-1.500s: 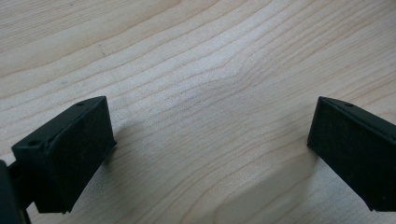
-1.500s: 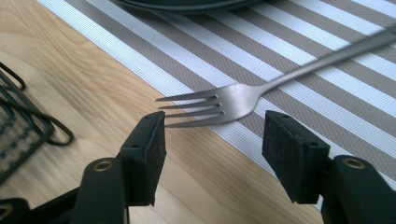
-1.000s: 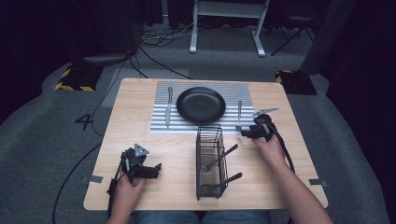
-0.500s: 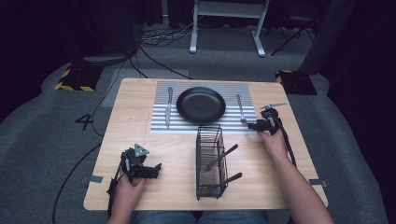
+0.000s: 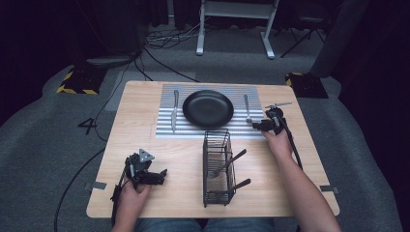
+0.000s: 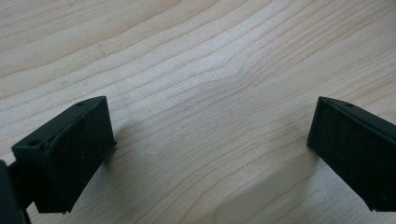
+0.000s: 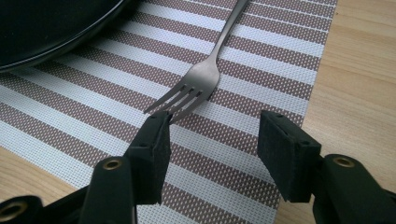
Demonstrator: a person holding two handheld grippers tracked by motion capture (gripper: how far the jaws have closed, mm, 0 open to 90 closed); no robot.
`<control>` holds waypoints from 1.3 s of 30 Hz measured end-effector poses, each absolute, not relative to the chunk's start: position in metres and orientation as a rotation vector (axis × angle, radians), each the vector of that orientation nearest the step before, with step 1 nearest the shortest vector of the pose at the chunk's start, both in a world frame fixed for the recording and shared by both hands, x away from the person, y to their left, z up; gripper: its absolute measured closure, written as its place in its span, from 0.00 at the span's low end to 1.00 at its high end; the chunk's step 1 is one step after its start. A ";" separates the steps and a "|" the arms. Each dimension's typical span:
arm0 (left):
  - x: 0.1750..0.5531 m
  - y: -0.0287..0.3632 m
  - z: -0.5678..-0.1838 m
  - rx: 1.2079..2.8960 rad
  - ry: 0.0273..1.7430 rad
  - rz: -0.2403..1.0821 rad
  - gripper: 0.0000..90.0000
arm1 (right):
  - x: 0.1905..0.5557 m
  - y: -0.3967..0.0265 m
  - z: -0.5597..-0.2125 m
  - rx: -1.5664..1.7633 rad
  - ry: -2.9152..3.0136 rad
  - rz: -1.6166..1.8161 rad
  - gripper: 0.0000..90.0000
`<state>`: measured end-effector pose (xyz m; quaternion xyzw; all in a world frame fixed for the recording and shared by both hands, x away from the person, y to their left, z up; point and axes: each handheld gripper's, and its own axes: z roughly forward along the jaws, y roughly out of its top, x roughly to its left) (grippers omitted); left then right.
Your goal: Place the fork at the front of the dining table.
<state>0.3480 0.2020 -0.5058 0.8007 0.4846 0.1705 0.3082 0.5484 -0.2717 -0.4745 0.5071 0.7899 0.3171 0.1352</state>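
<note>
The left gripper (image 5: 162, 175) rests spread and empty on the counter (image 5: 140, 125), well apart from the fork (image 7: 201, 79). The right gripper (image 7: 212, 140), spread and empty, sits just behind its tines; its handle runs straight away beside the plate (image 5: 208, 108).

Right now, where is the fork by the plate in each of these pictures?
High view: the fork lies on the striped mat, right of the black plate, just beyond the right gripper.
Left gripper view: bare wooden table between open jaws; the fork is not in this picture.
Right gripper view: the fork is at top centre, its tines just ahead of the open jaws.
Shared landmark: the plate's black rim beside the fork.
</note>
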 end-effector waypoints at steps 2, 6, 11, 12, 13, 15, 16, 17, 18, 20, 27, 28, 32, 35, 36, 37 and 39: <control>0.348 0.202 -0.506 2.117 1.281 0.450 0.01 | 0.549 -0.273 -0.475 1.489 2.286 0.928 0.49; 0.348 0.202 -0.506 2.117 1.281 0.451 0.01 | 0.547 -0.278 -0.474 1.502 2.281 0.940 0.48; 0.348 0.202 -0.506 2.117 1.281 0.451 0.01 | 0.537 -0.281 -0.457 1.452 2.265 1.006 0.47; 0.348 0.202 -0.506 2.117 1.281 0.451 0.01 | 0.533 -0.281 -0.452 1.440 2.265 1.016 0.46; 0.348 0.202 -0.506 2.118 1.280 0.453 0.01 | 0.531 -0.282 -0.448 1.424 2.266 1.022 0.46; 0.348 0.202 -0.506 2.118 1.280 0.453 0.01 | 0.523 -0.282 -0.438 1.385 2.268 1.047 0.46; 0.348 0.202 -0.506 2.117 1.280 0.453 0.01 | 0.518 -0.282 -0.433 1.366 2.270 1.060 0.45; 0.348 0.202 -0.506 2.117 1.280 0.453 0.01 | 0.514 -0.281 -0.428 1.341 2.269 1.075 0.45; 0.348 0.202 -0.506 2.117 1.280 0.453 0.01 | 0.508 -0.281 -0.424 1.312 2.269 1.082 0.45; 0.348 0.202 -0.506 2.117 1.280 0.453 0.01 | 0.499 -0.281 -0.418 1.280 2.282 1.097 0.44; 0.348 0.202 -0.506 2.117 1.280 0.452 0.01 | 0.466 -0.285 -0.404 1.192 2.317 1.134 0.41; 0.348 0.202 -0.506 2.117 1.280 0.452 0.01 | 0.462 -0.286 -0.403 1.181 2.323 1.136 0.41; 0.348 0.202 -0.506 2.117 1.280 0.453 0.01 | 0.447 -0.292 -0.403 1.168 2.337 1.145 0.41; 0.348 0.202 -0.506 2.117 1.280 0.453 0.01 | 0.440 -0.296 -0.403 1.161 2.343 1.147 0.40; 0.348 0.202 -0.506 2.117 1.280 0.453 0.01 | 0.437 -0.298 -0.403 1.156 2.344 1.150 0.40; 0.348 0.202 -0.506 2.117 1.280 0.453 0.01 | 0.429 -0.303 -0.404 1.139 2.337 1.156 0.39; 0.348 0.202 -0.506 2.117 1.280 0.453 0.01 | 0.425 -0.305 -0.404 1.129 2.335 1.162 0.39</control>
